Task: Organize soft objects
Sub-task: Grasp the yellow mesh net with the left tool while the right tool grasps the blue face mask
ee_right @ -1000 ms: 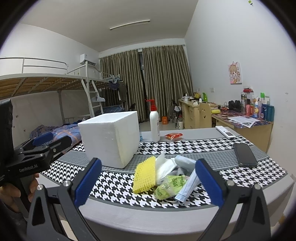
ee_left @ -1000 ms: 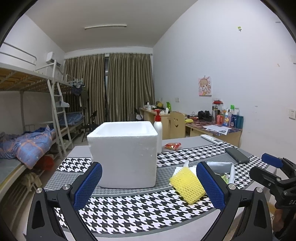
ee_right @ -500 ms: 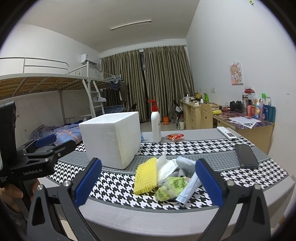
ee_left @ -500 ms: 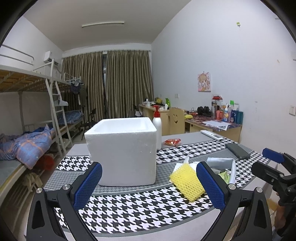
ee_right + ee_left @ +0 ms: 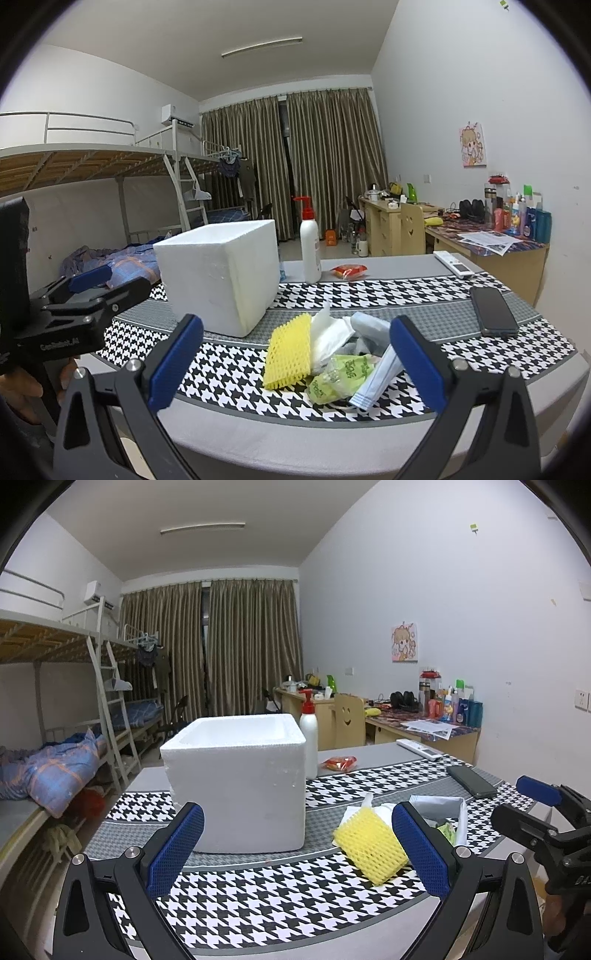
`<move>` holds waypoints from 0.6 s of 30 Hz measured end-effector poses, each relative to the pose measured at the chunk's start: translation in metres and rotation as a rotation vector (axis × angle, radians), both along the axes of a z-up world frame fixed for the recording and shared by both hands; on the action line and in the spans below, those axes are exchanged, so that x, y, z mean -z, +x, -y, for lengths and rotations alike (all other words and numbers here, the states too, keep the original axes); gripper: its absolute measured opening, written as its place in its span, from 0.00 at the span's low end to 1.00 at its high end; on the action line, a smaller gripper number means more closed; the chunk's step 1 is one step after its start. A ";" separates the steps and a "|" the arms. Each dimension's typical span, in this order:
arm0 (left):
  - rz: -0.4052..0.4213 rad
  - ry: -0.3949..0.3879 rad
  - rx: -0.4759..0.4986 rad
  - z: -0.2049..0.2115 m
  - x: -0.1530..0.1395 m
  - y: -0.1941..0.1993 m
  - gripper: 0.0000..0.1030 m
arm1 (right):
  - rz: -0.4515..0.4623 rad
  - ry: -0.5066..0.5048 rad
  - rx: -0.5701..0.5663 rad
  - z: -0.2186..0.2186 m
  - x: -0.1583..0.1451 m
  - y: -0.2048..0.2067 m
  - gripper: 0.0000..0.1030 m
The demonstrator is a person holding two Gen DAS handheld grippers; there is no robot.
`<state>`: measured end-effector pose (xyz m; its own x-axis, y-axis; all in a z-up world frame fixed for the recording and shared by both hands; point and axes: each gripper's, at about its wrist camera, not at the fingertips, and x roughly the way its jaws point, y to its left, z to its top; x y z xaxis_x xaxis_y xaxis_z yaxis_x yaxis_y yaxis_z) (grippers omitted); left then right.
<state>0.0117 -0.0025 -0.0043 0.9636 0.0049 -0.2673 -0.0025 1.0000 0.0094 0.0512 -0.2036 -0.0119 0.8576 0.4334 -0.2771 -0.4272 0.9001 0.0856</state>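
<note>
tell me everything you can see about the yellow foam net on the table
The yellow foam net is a flattened sleeve of soft mesh foam with a diamond lattice, roughly rectangular. It lies on the houndstooth cloth at the left end of the pile, its upper part propped on white tissue, right of the foam box. Neither claw touches it.

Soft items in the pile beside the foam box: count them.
5 visible: yellow foam net, white tissue, grey-blue bag, green packet, pale blue sachet. More may be hidden underneath.
</note>
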 end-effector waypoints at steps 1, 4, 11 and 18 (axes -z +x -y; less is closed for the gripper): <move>-0.001 -0.002 0.002 0.000 0.000 0.001 0.99 | 0.000 -0.003 0.005 0.000 0.000 0.001 0.99; -0.008 -0.005 0.010 0.000 0.001 0.006 0.99 | 0.002 -0.019 0.024 0.000 0.001 0.005 0.99; -0.058 -0.004 0.048 0.007 0.010 0.029 0.99 | -0.033 -0.033 0.041 0.007 0.007 0.023 0.99; -0.119 -0.034 0.083 0.015 0.019 0.053 0.99 | -0.072 -0.041 0.060 0.017 0.011 0.041 0.99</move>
